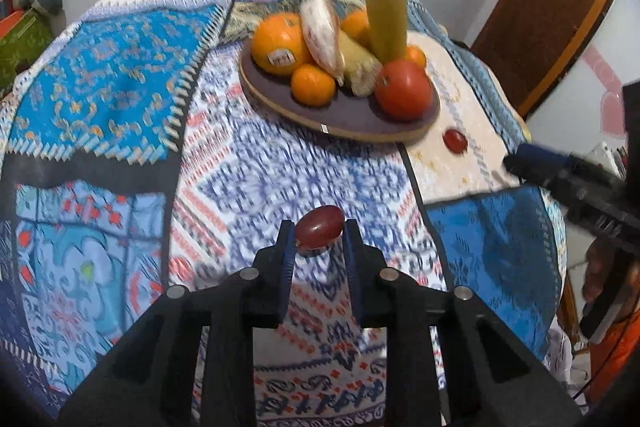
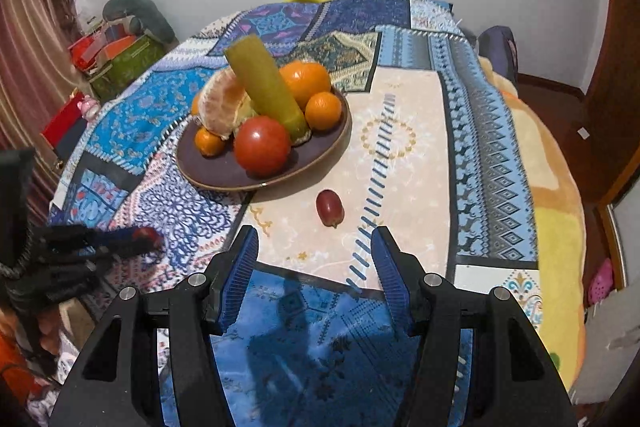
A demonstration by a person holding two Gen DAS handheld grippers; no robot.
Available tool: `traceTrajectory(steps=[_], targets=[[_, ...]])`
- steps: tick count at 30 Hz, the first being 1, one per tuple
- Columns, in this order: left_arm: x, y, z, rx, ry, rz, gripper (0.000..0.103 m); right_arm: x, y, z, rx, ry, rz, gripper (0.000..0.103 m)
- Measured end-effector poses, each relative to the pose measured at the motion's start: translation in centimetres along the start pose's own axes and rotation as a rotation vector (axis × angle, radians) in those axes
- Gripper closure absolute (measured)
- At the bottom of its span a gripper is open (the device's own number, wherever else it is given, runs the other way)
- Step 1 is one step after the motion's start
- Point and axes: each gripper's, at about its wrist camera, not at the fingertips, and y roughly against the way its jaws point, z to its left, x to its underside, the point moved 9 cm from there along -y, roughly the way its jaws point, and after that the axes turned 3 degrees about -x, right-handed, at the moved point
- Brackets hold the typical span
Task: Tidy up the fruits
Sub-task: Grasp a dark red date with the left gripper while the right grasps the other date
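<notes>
My left gripper (image 1: 319,229) is shut on a dark red grape (image 1: 320,227) and holds it above the patterned cloth, short of the plate. The dark plate (image 1: 352,125) carries oranges (image 1: 278,43), a red tomato (image 1: 404,89), a peeled citrus piece and an upright yellow-green stalk (image 1: 387,21). A second red grape (image 2: 329,207) lies on the cloth just right of the plate (image 2: 224,179); it also shows in the left wrist view (image 1: 455,140). My right gripper (image 2: 315,233) is open and empty, a short way in front of that grape. The left gripper shows at the left of the right wrist view (image 2: 132,239).
The table wears a blue patchwork cloth (image 2: 424,131). A brown door (image 1: 548,7) stands at the right. Boxes and a grey cushion (image 2: 132,15) sit at the far left. A yellow blanket (image 2: 556,211) lies right of the table.
</notes>
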Motion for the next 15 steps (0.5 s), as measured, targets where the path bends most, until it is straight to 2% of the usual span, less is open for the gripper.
traceTrajectory(steps=[3, 12, 15], targets=[[-1.4, 0.2, 0.4, -0.003, 0.0, -0.023, 0.08, 0.2, -1.2, -0.2, -0.003, 0.004, 0.023, 0.048], [-3.9, -0.7, 0.0, -0.009, -0.029, -0.058, 0.08, 0.3, -4.8, -1.2, 0.021, 0.019, 0.086, 0.07], [-4.2, -1.5, 0.0, -0.002, -0.028, -0.053, 0.08, 0.2, -5.4, -1.1, 0.033, 0.041, 0.081, 0.074]])
